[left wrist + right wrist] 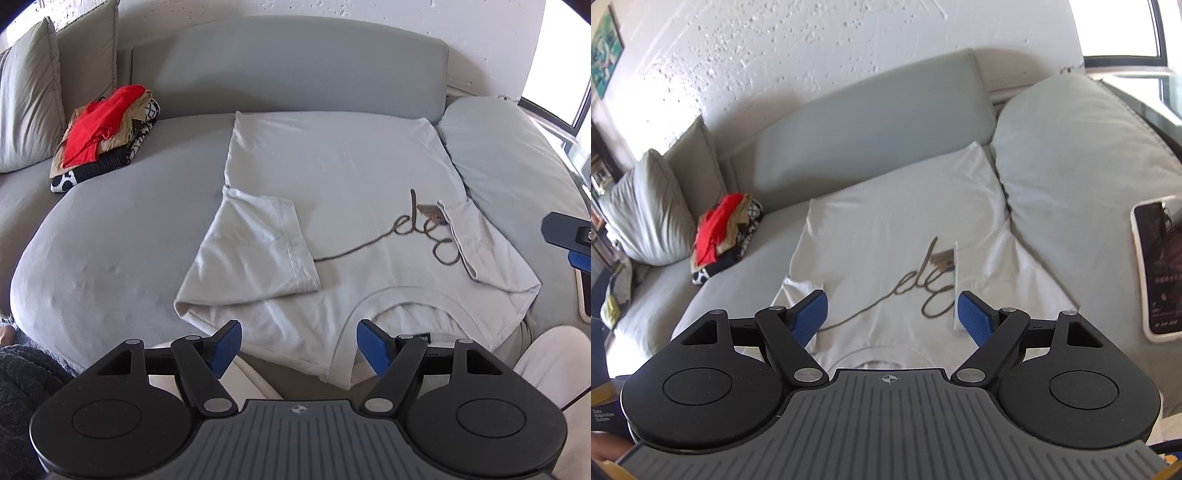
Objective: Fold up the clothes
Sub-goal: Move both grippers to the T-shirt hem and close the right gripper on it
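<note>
Item: white shirt (pixel 332 177), mid-frame on the sofa (pixel 110 229), collar toward me. Both sleeves were folded in over the front; the body was not yet folded up, so I judged it roughly half done. Left gripper (pixel 298 347): fingers spread, holding nothing, low centre by the collar. Right gripper (pixel 892 317): likewise released, over the shirt. Pile (pixel 107 136), upper left.

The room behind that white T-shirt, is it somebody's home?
Probably a living room: a grey sofa with loose cushions, a framed picture on the wall, a stack of folded clothes.
</note>
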